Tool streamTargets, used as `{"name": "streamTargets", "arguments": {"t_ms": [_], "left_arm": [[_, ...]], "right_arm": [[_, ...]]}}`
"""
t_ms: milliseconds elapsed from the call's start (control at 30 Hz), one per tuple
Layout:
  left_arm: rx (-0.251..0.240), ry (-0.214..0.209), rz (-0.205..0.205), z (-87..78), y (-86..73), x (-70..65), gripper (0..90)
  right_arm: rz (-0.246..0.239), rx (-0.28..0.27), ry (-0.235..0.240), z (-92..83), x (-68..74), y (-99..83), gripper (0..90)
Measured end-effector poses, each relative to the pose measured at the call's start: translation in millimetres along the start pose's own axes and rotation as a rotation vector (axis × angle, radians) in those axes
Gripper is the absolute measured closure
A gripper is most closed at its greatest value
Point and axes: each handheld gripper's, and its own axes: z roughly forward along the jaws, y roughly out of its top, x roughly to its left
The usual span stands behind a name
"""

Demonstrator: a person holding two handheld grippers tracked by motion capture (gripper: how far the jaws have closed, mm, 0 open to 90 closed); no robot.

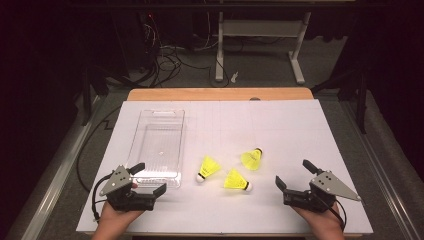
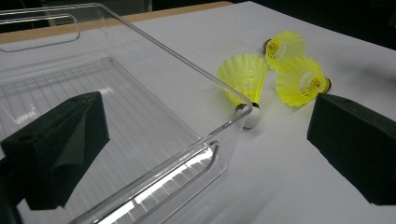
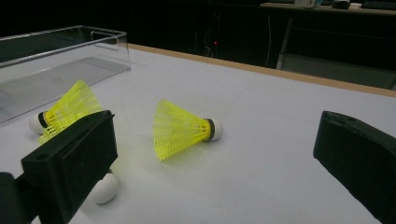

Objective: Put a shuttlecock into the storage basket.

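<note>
left gripper (image 1: 149, 178): jaws spread wide, nothing between them, resting at the near left of the counter (image 1: 280, 125), touching or just beside the near end of the clear tray (image 1: 145, 172).
right gripper (image 1: 291, 174): jaws spread, empty, at the near right.
shuttlecocks, three, yellow, lying on their sides between tray and right gripper: left shuttlecock (image 1: 207, 168), just beside the tray, cork toward the person; near shuttlecock (image 1: 236, 180), cork pointing right toward the right gripper; far shuttlecock (image 1: 251, 158), dark cork pointing away.
relation: the near shuttlecock lies closest to the right gripper, long axis roughly across the counter; the right hand is likely better placed for it, the left gripper for the one beside the tray.
</note>
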Motion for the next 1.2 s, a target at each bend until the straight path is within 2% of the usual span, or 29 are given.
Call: {"name": "streamTargets", "arguments": {"t_ms": [733, 933, 1200], "left_arm": [[0.003, -0.001, -0.003, 0.9, -0.2, 0.7, 0.2], [0.003, 0.000, 0.009, 0.6, 0.0, -1.0, 0.2], [0.034, -0.020, 0.039, 2.0, 2.4, -8.0, 0.2]], "right_arm": [[-0.002, 0.014, 0.001, 2.0, -0.3, -1.7, 0.0], [-0.002, 0.018, 0.001, 2.3, -0.2, -1.8, 0.0], [-0.003, 0.023, 0.002, 2.5, -0.4, -2.0, 0.0]]}}
